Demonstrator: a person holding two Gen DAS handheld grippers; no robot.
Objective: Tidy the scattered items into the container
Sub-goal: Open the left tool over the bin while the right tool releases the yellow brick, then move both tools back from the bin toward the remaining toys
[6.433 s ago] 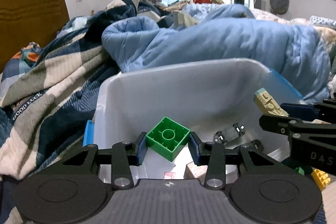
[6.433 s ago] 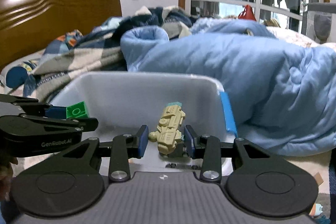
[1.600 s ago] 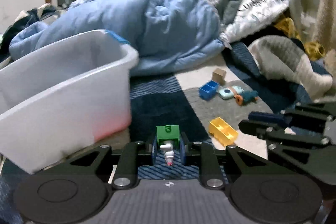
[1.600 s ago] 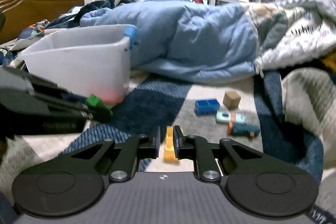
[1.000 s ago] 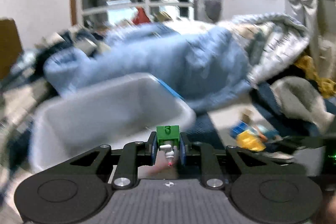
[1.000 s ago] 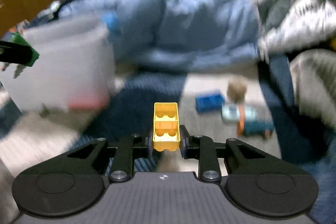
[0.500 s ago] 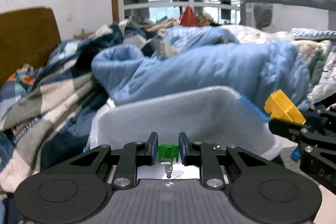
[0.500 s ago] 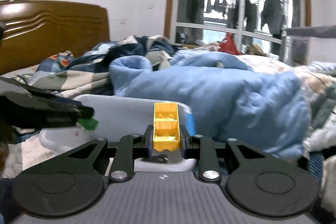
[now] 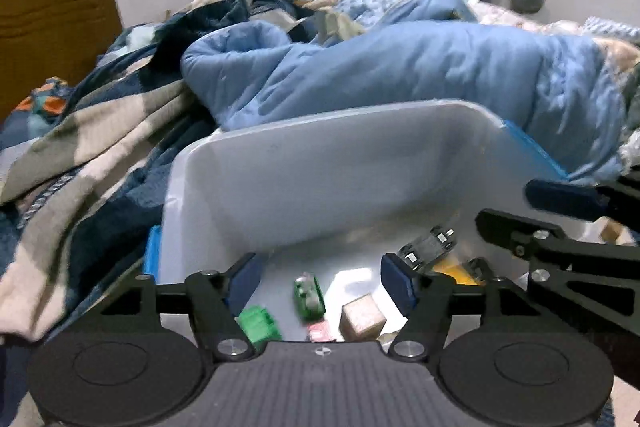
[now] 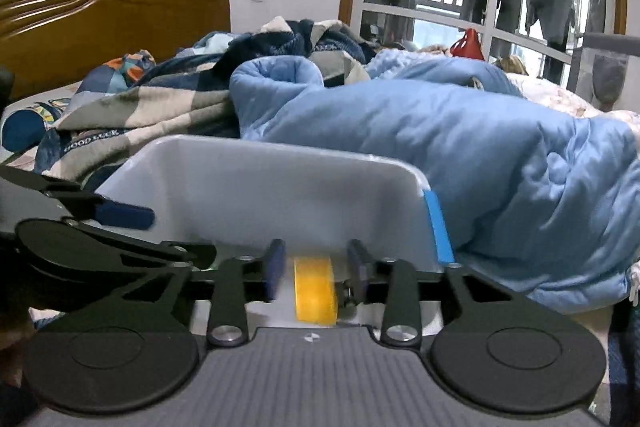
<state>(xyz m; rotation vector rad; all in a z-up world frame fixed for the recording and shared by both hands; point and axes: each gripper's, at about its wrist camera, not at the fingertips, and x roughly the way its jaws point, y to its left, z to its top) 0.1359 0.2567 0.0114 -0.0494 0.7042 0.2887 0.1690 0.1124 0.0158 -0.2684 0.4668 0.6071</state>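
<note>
Both grippers hang over the white plastic bin on the bed, and the step in hand is the drop. The left gripper has just been opening: its jaws now stand spread wide with nothing between the pads, and the small green toy shows blurred below them inside the bin, apparently falling or just landed. Near it on the bin floor lie a green block, a wooden cube and, further right, a dark toy car.

The right gripper has also just been opening. Its jaws stand apart, and the yellow block sits blurred between them over the near edge of the bin, a gap visible on each side, so it looks released rather than pinched.

Judging from this, both pieces are as good as delivered. The next move calls for lifting both grippers clear of the bin's rim without knocking it, then swinging away toward whatever toys remain loose on the bedding; none show in these views.
</note>
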